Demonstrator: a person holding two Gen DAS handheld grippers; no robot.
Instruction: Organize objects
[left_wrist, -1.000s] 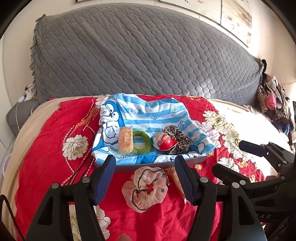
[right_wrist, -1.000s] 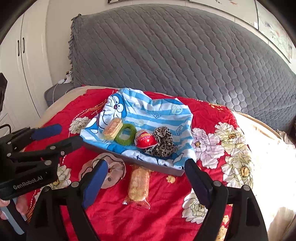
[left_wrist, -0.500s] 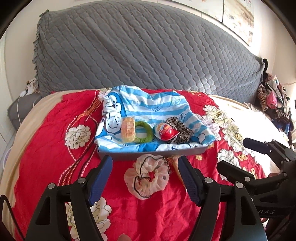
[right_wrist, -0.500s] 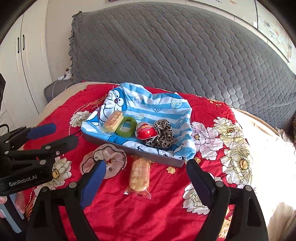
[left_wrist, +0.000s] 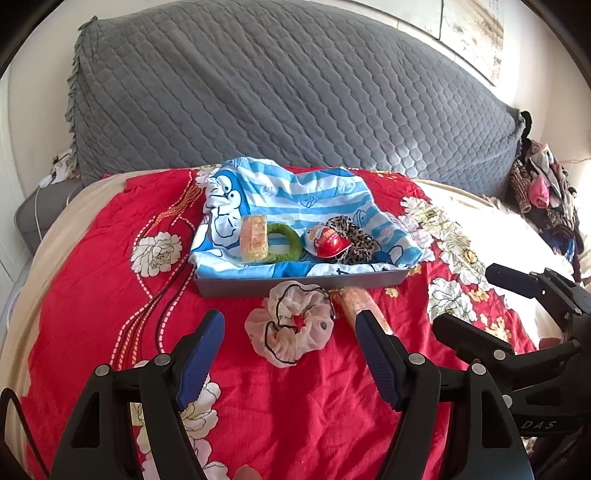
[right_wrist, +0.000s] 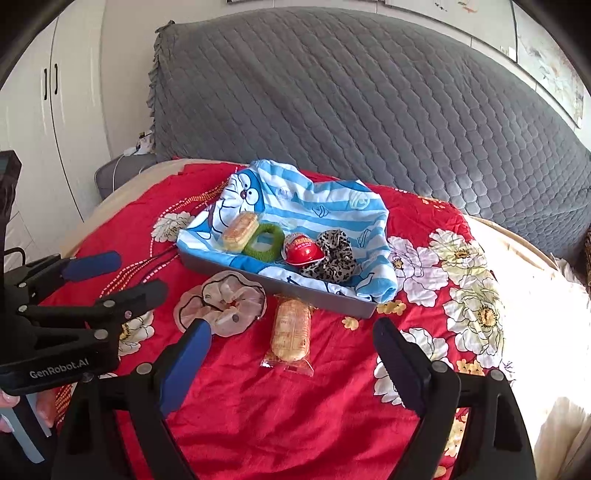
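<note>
A grey tray (left_wrist: 295, 286) (right_wrist: 332, 301) lined with a blue striped cartoon cloth (left_wrist: 306, 199) (right_wrist: 317, 206) sits on the red bed. In it lie a wrapped cake (left_wrist: 253, 238) (right_wrist: 240, 231), a green ring (left_wrist: 284, 242) (right_wrist: 265, 240), a red capsule (left_wrist: 327, 242) (right_wrist: 303, 251) and a leopard scrunchie (left_wrist: 351, 240) (right_wrist: 334, 254). In front of the tray lie a pink scrunchie (left_wrist: 291, 328) (right_wrist: 225, 301) and a second wrapped cake (left_wrist: 360, 302) (right_wrist: 290, 332). My left gripper (left_wrist: 290, 350) is open and empty, before the pink scrunchie. My right gripper (right_wrist: 291, 354) is open and empty, before the cake.
A red floral bedspread (left_wrist: 110, 288) (right_wrist: 424, 221) covers the bed. A grey quilted headboard cover (left_wrist: 288, 92) (right_wrist: 351, 103) rises behind the tray. Clothes (left_wrist: 543, 184) hang at the far right. White wardrobe doors (right_wrist: 48, 110) stand at the left.
Both grippers have drawn back and risen a little, so the tray and the two loose items look farther off. Both stay open and empty.
</note>
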